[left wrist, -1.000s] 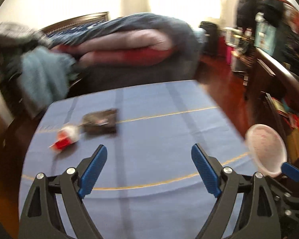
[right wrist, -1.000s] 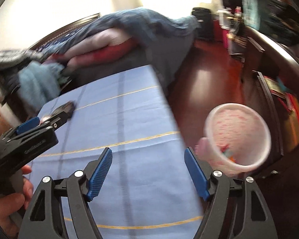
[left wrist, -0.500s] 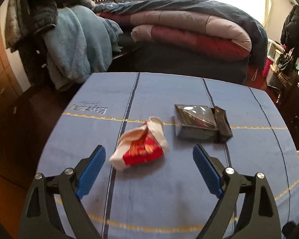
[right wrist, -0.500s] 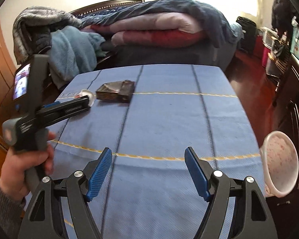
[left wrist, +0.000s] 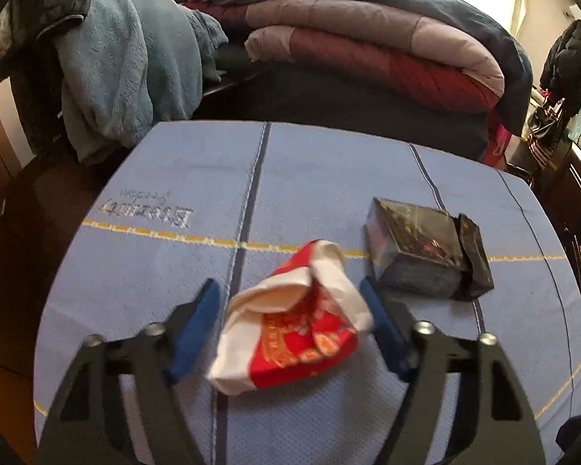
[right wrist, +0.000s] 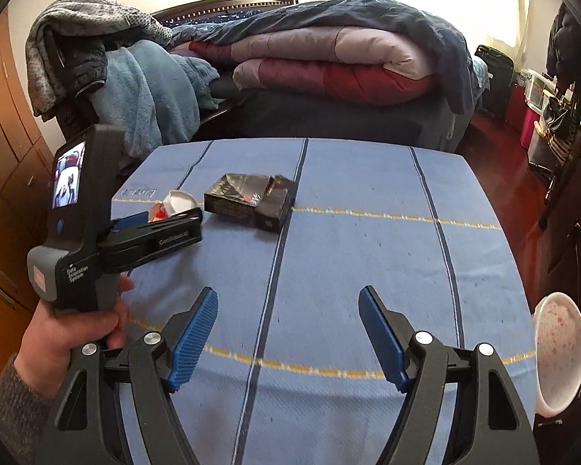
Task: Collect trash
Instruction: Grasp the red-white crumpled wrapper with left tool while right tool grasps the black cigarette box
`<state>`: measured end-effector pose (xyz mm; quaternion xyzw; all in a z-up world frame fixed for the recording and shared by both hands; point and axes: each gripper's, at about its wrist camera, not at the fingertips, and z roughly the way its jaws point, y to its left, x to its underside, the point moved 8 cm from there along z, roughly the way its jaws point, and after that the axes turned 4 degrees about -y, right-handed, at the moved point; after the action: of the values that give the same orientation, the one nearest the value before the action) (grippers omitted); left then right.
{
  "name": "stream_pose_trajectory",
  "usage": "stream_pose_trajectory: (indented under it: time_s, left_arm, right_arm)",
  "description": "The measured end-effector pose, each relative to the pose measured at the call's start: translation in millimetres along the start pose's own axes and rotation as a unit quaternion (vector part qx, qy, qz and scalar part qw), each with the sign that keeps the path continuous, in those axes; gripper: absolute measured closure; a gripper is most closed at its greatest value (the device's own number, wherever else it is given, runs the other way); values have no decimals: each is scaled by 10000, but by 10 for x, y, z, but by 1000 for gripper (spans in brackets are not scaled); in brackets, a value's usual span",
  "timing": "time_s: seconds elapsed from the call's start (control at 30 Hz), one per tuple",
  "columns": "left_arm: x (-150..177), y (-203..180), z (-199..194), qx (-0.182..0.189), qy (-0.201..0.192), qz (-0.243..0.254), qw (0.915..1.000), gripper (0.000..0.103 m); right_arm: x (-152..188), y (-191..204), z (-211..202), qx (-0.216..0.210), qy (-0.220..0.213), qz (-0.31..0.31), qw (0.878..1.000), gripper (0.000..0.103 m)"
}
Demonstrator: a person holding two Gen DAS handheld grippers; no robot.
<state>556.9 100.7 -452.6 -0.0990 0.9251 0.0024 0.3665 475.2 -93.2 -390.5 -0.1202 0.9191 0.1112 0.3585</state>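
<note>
A crumpled red and white wrapper [left wrist: 290, 325] lies on the blue tablecloth [left wrist: 310, 186]. My left gripper [left wrist: 288, 312] is open, its blue fingers on either side of the wrapper, apart from it. A dark shiny packet [left wrist: 422, 248] lies just right of it. In the right wrist view the wrapper [right wrist: 172, 205] is partly hidden behind the left gripper [right wrist: 157, 221], and the dark packet [right wrist: 251, 199] lies beside it. My right gripper [right wrist: 288, 333] is open and empty over the near part of the cloth.
A pink speckled bin [right wrist: 557, 352] stands off the table's right edge. A bed with folded quilts [right wrist: 329, 62] and a chair heaped with blue and grey clothes [right wrist: 135, 85] stand behind the table. Wooden cabinets [right wrist: 0, 155] are at left.
My left gripper has moved forward so that the wrapper now sits between its open fingers. My right gripper has stayed over the near table, with the view shifted slightly.
</note>
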Motion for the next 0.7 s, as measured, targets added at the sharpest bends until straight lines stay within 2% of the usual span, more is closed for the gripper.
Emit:
stream_pose_trajectory:
  time_s: [0.13,0.33,0.57,0.7]
  left_arm:
    - [-9,13,-3,98,-29,-18,9999,35]
    - [9,219,-156,-94,-107,-224,9996,36]
    - [-22,534,-416,-339,-272,-394,9983,35]
    - [-68,623,-507,-359,-363,-402,9979,35]
  right_arm:
    - [-78,35,62,-14,3,38,10000,28]
    - [-207,112,174,-58,-7,80,10000,28]
    - [-442,273,584,115,-120,97,9998,3]
    - [-544,351,907,239,75,112,9996,4]
